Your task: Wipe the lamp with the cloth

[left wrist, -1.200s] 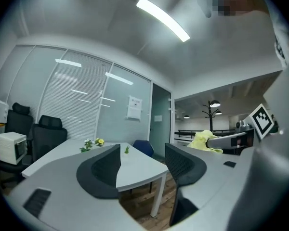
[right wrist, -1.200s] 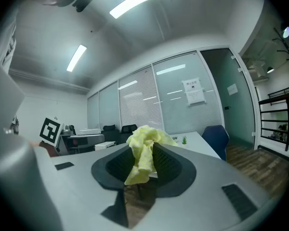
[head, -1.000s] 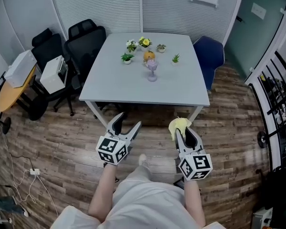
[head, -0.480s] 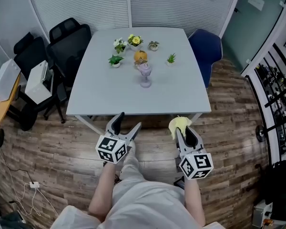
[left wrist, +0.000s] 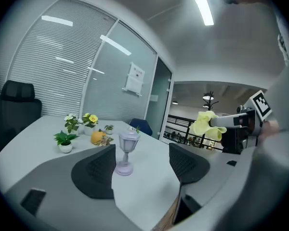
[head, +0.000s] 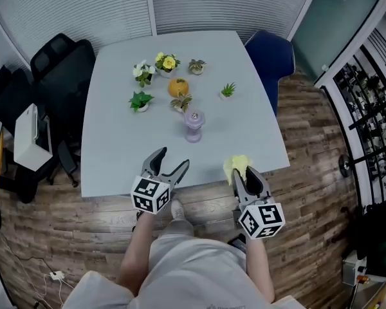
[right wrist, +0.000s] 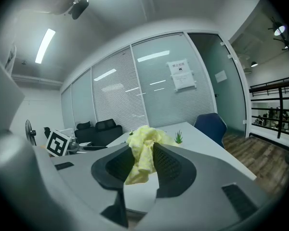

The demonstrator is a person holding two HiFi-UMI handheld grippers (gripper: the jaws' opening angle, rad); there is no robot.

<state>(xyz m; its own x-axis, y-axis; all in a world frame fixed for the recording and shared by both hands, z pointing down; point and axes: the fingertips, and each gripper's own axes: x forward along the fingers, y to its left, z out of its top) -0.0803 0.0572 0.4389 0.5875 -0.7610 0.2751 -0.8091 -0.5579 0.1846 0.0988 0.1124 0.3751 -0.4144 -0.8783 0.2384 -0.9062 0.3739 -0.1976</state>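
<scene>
fig.: approach to the lamp. the lamp point(head: 193, 126), a small lilac lantern on a stem, stands upright on the grey worktop point(head: 116, 153), near the potted plants point(head: 140, 100) and well apart from both tools. the right tool point(head: 243, 174) is clenched on the yellow cloth point(head: 237, 165), which bunches above its jaws. the left tool point(head: 172, 159) is released: its jaws have just been opening, and nothing lies between them. both tools hover at the worktop's near edge. to wipe well, the left tool should probably steady the stem or base first, since the lamp looks light and top-heavy. the cloth wad can then rub the shade gently.
</scene>
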